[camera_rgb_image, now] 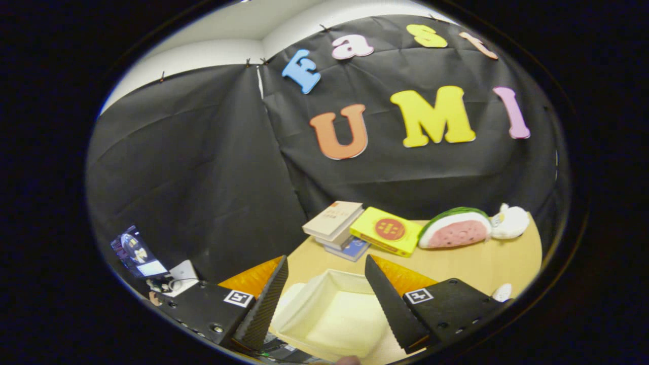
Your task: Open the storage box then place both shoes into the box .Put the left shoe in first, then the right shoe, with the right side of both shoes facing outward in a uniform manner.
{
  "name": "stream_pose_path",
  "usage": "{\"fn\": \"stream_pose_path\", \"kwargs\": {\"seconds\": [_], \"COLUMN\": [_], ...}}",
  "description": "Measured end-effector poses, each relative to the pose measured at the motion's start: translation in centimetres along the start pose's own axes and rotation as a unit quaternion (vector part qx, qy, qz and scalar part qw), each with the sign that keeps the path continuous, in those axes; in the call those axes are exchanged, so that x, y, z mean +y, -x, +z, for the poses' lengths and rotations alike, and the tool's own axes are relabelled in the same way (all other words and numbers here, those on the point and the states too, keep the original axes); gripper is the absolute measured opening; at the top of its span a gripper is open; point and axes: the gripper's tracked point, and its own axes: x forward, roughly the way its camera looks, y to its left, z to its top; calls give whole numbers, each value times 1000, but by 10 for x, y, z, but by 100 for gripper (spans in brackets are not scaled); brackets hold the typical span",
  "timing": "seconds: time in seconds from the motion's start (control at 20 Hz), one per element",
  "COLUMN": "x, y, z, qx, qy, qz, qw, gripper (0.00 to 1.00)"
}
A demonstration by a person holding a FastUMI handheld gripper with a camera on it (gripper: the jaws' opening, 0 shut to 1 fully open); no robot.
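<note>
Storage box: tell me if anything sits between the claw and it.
Nothing visible does. The claw is open and holds nothing, and the storage box lies on the table between its fingers, interior bare.

Black cloth walls (213,167) meet in a corner under a white ceiling (228,30), behind a tan wooden table (471,263).

wooden table (471,263) | stack of books (335,223) at far edge by the black cloth wall (203,167) | yellow box (386,230) touching the stack | watermelon-slice plush (455,228) beside it | white plush (511,221) touching the watermelon | lit screen (134,251) off the table's side
</note>
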Motion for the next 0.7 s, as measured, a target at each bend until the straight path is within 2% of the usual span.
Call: {"fn": "stream_pose_path", "kwargs": {"seconds": [0.3,0.5,0.7], "x": [-133,-196,-241], "y": [62,81,81], "z": [-40,-91,-153], "qx": [10,64,132], "qy": [-5,-38,-82], "qz": [-101,-139,-170], "qw": [995,987,973], "gripper": [92,95,96]}}
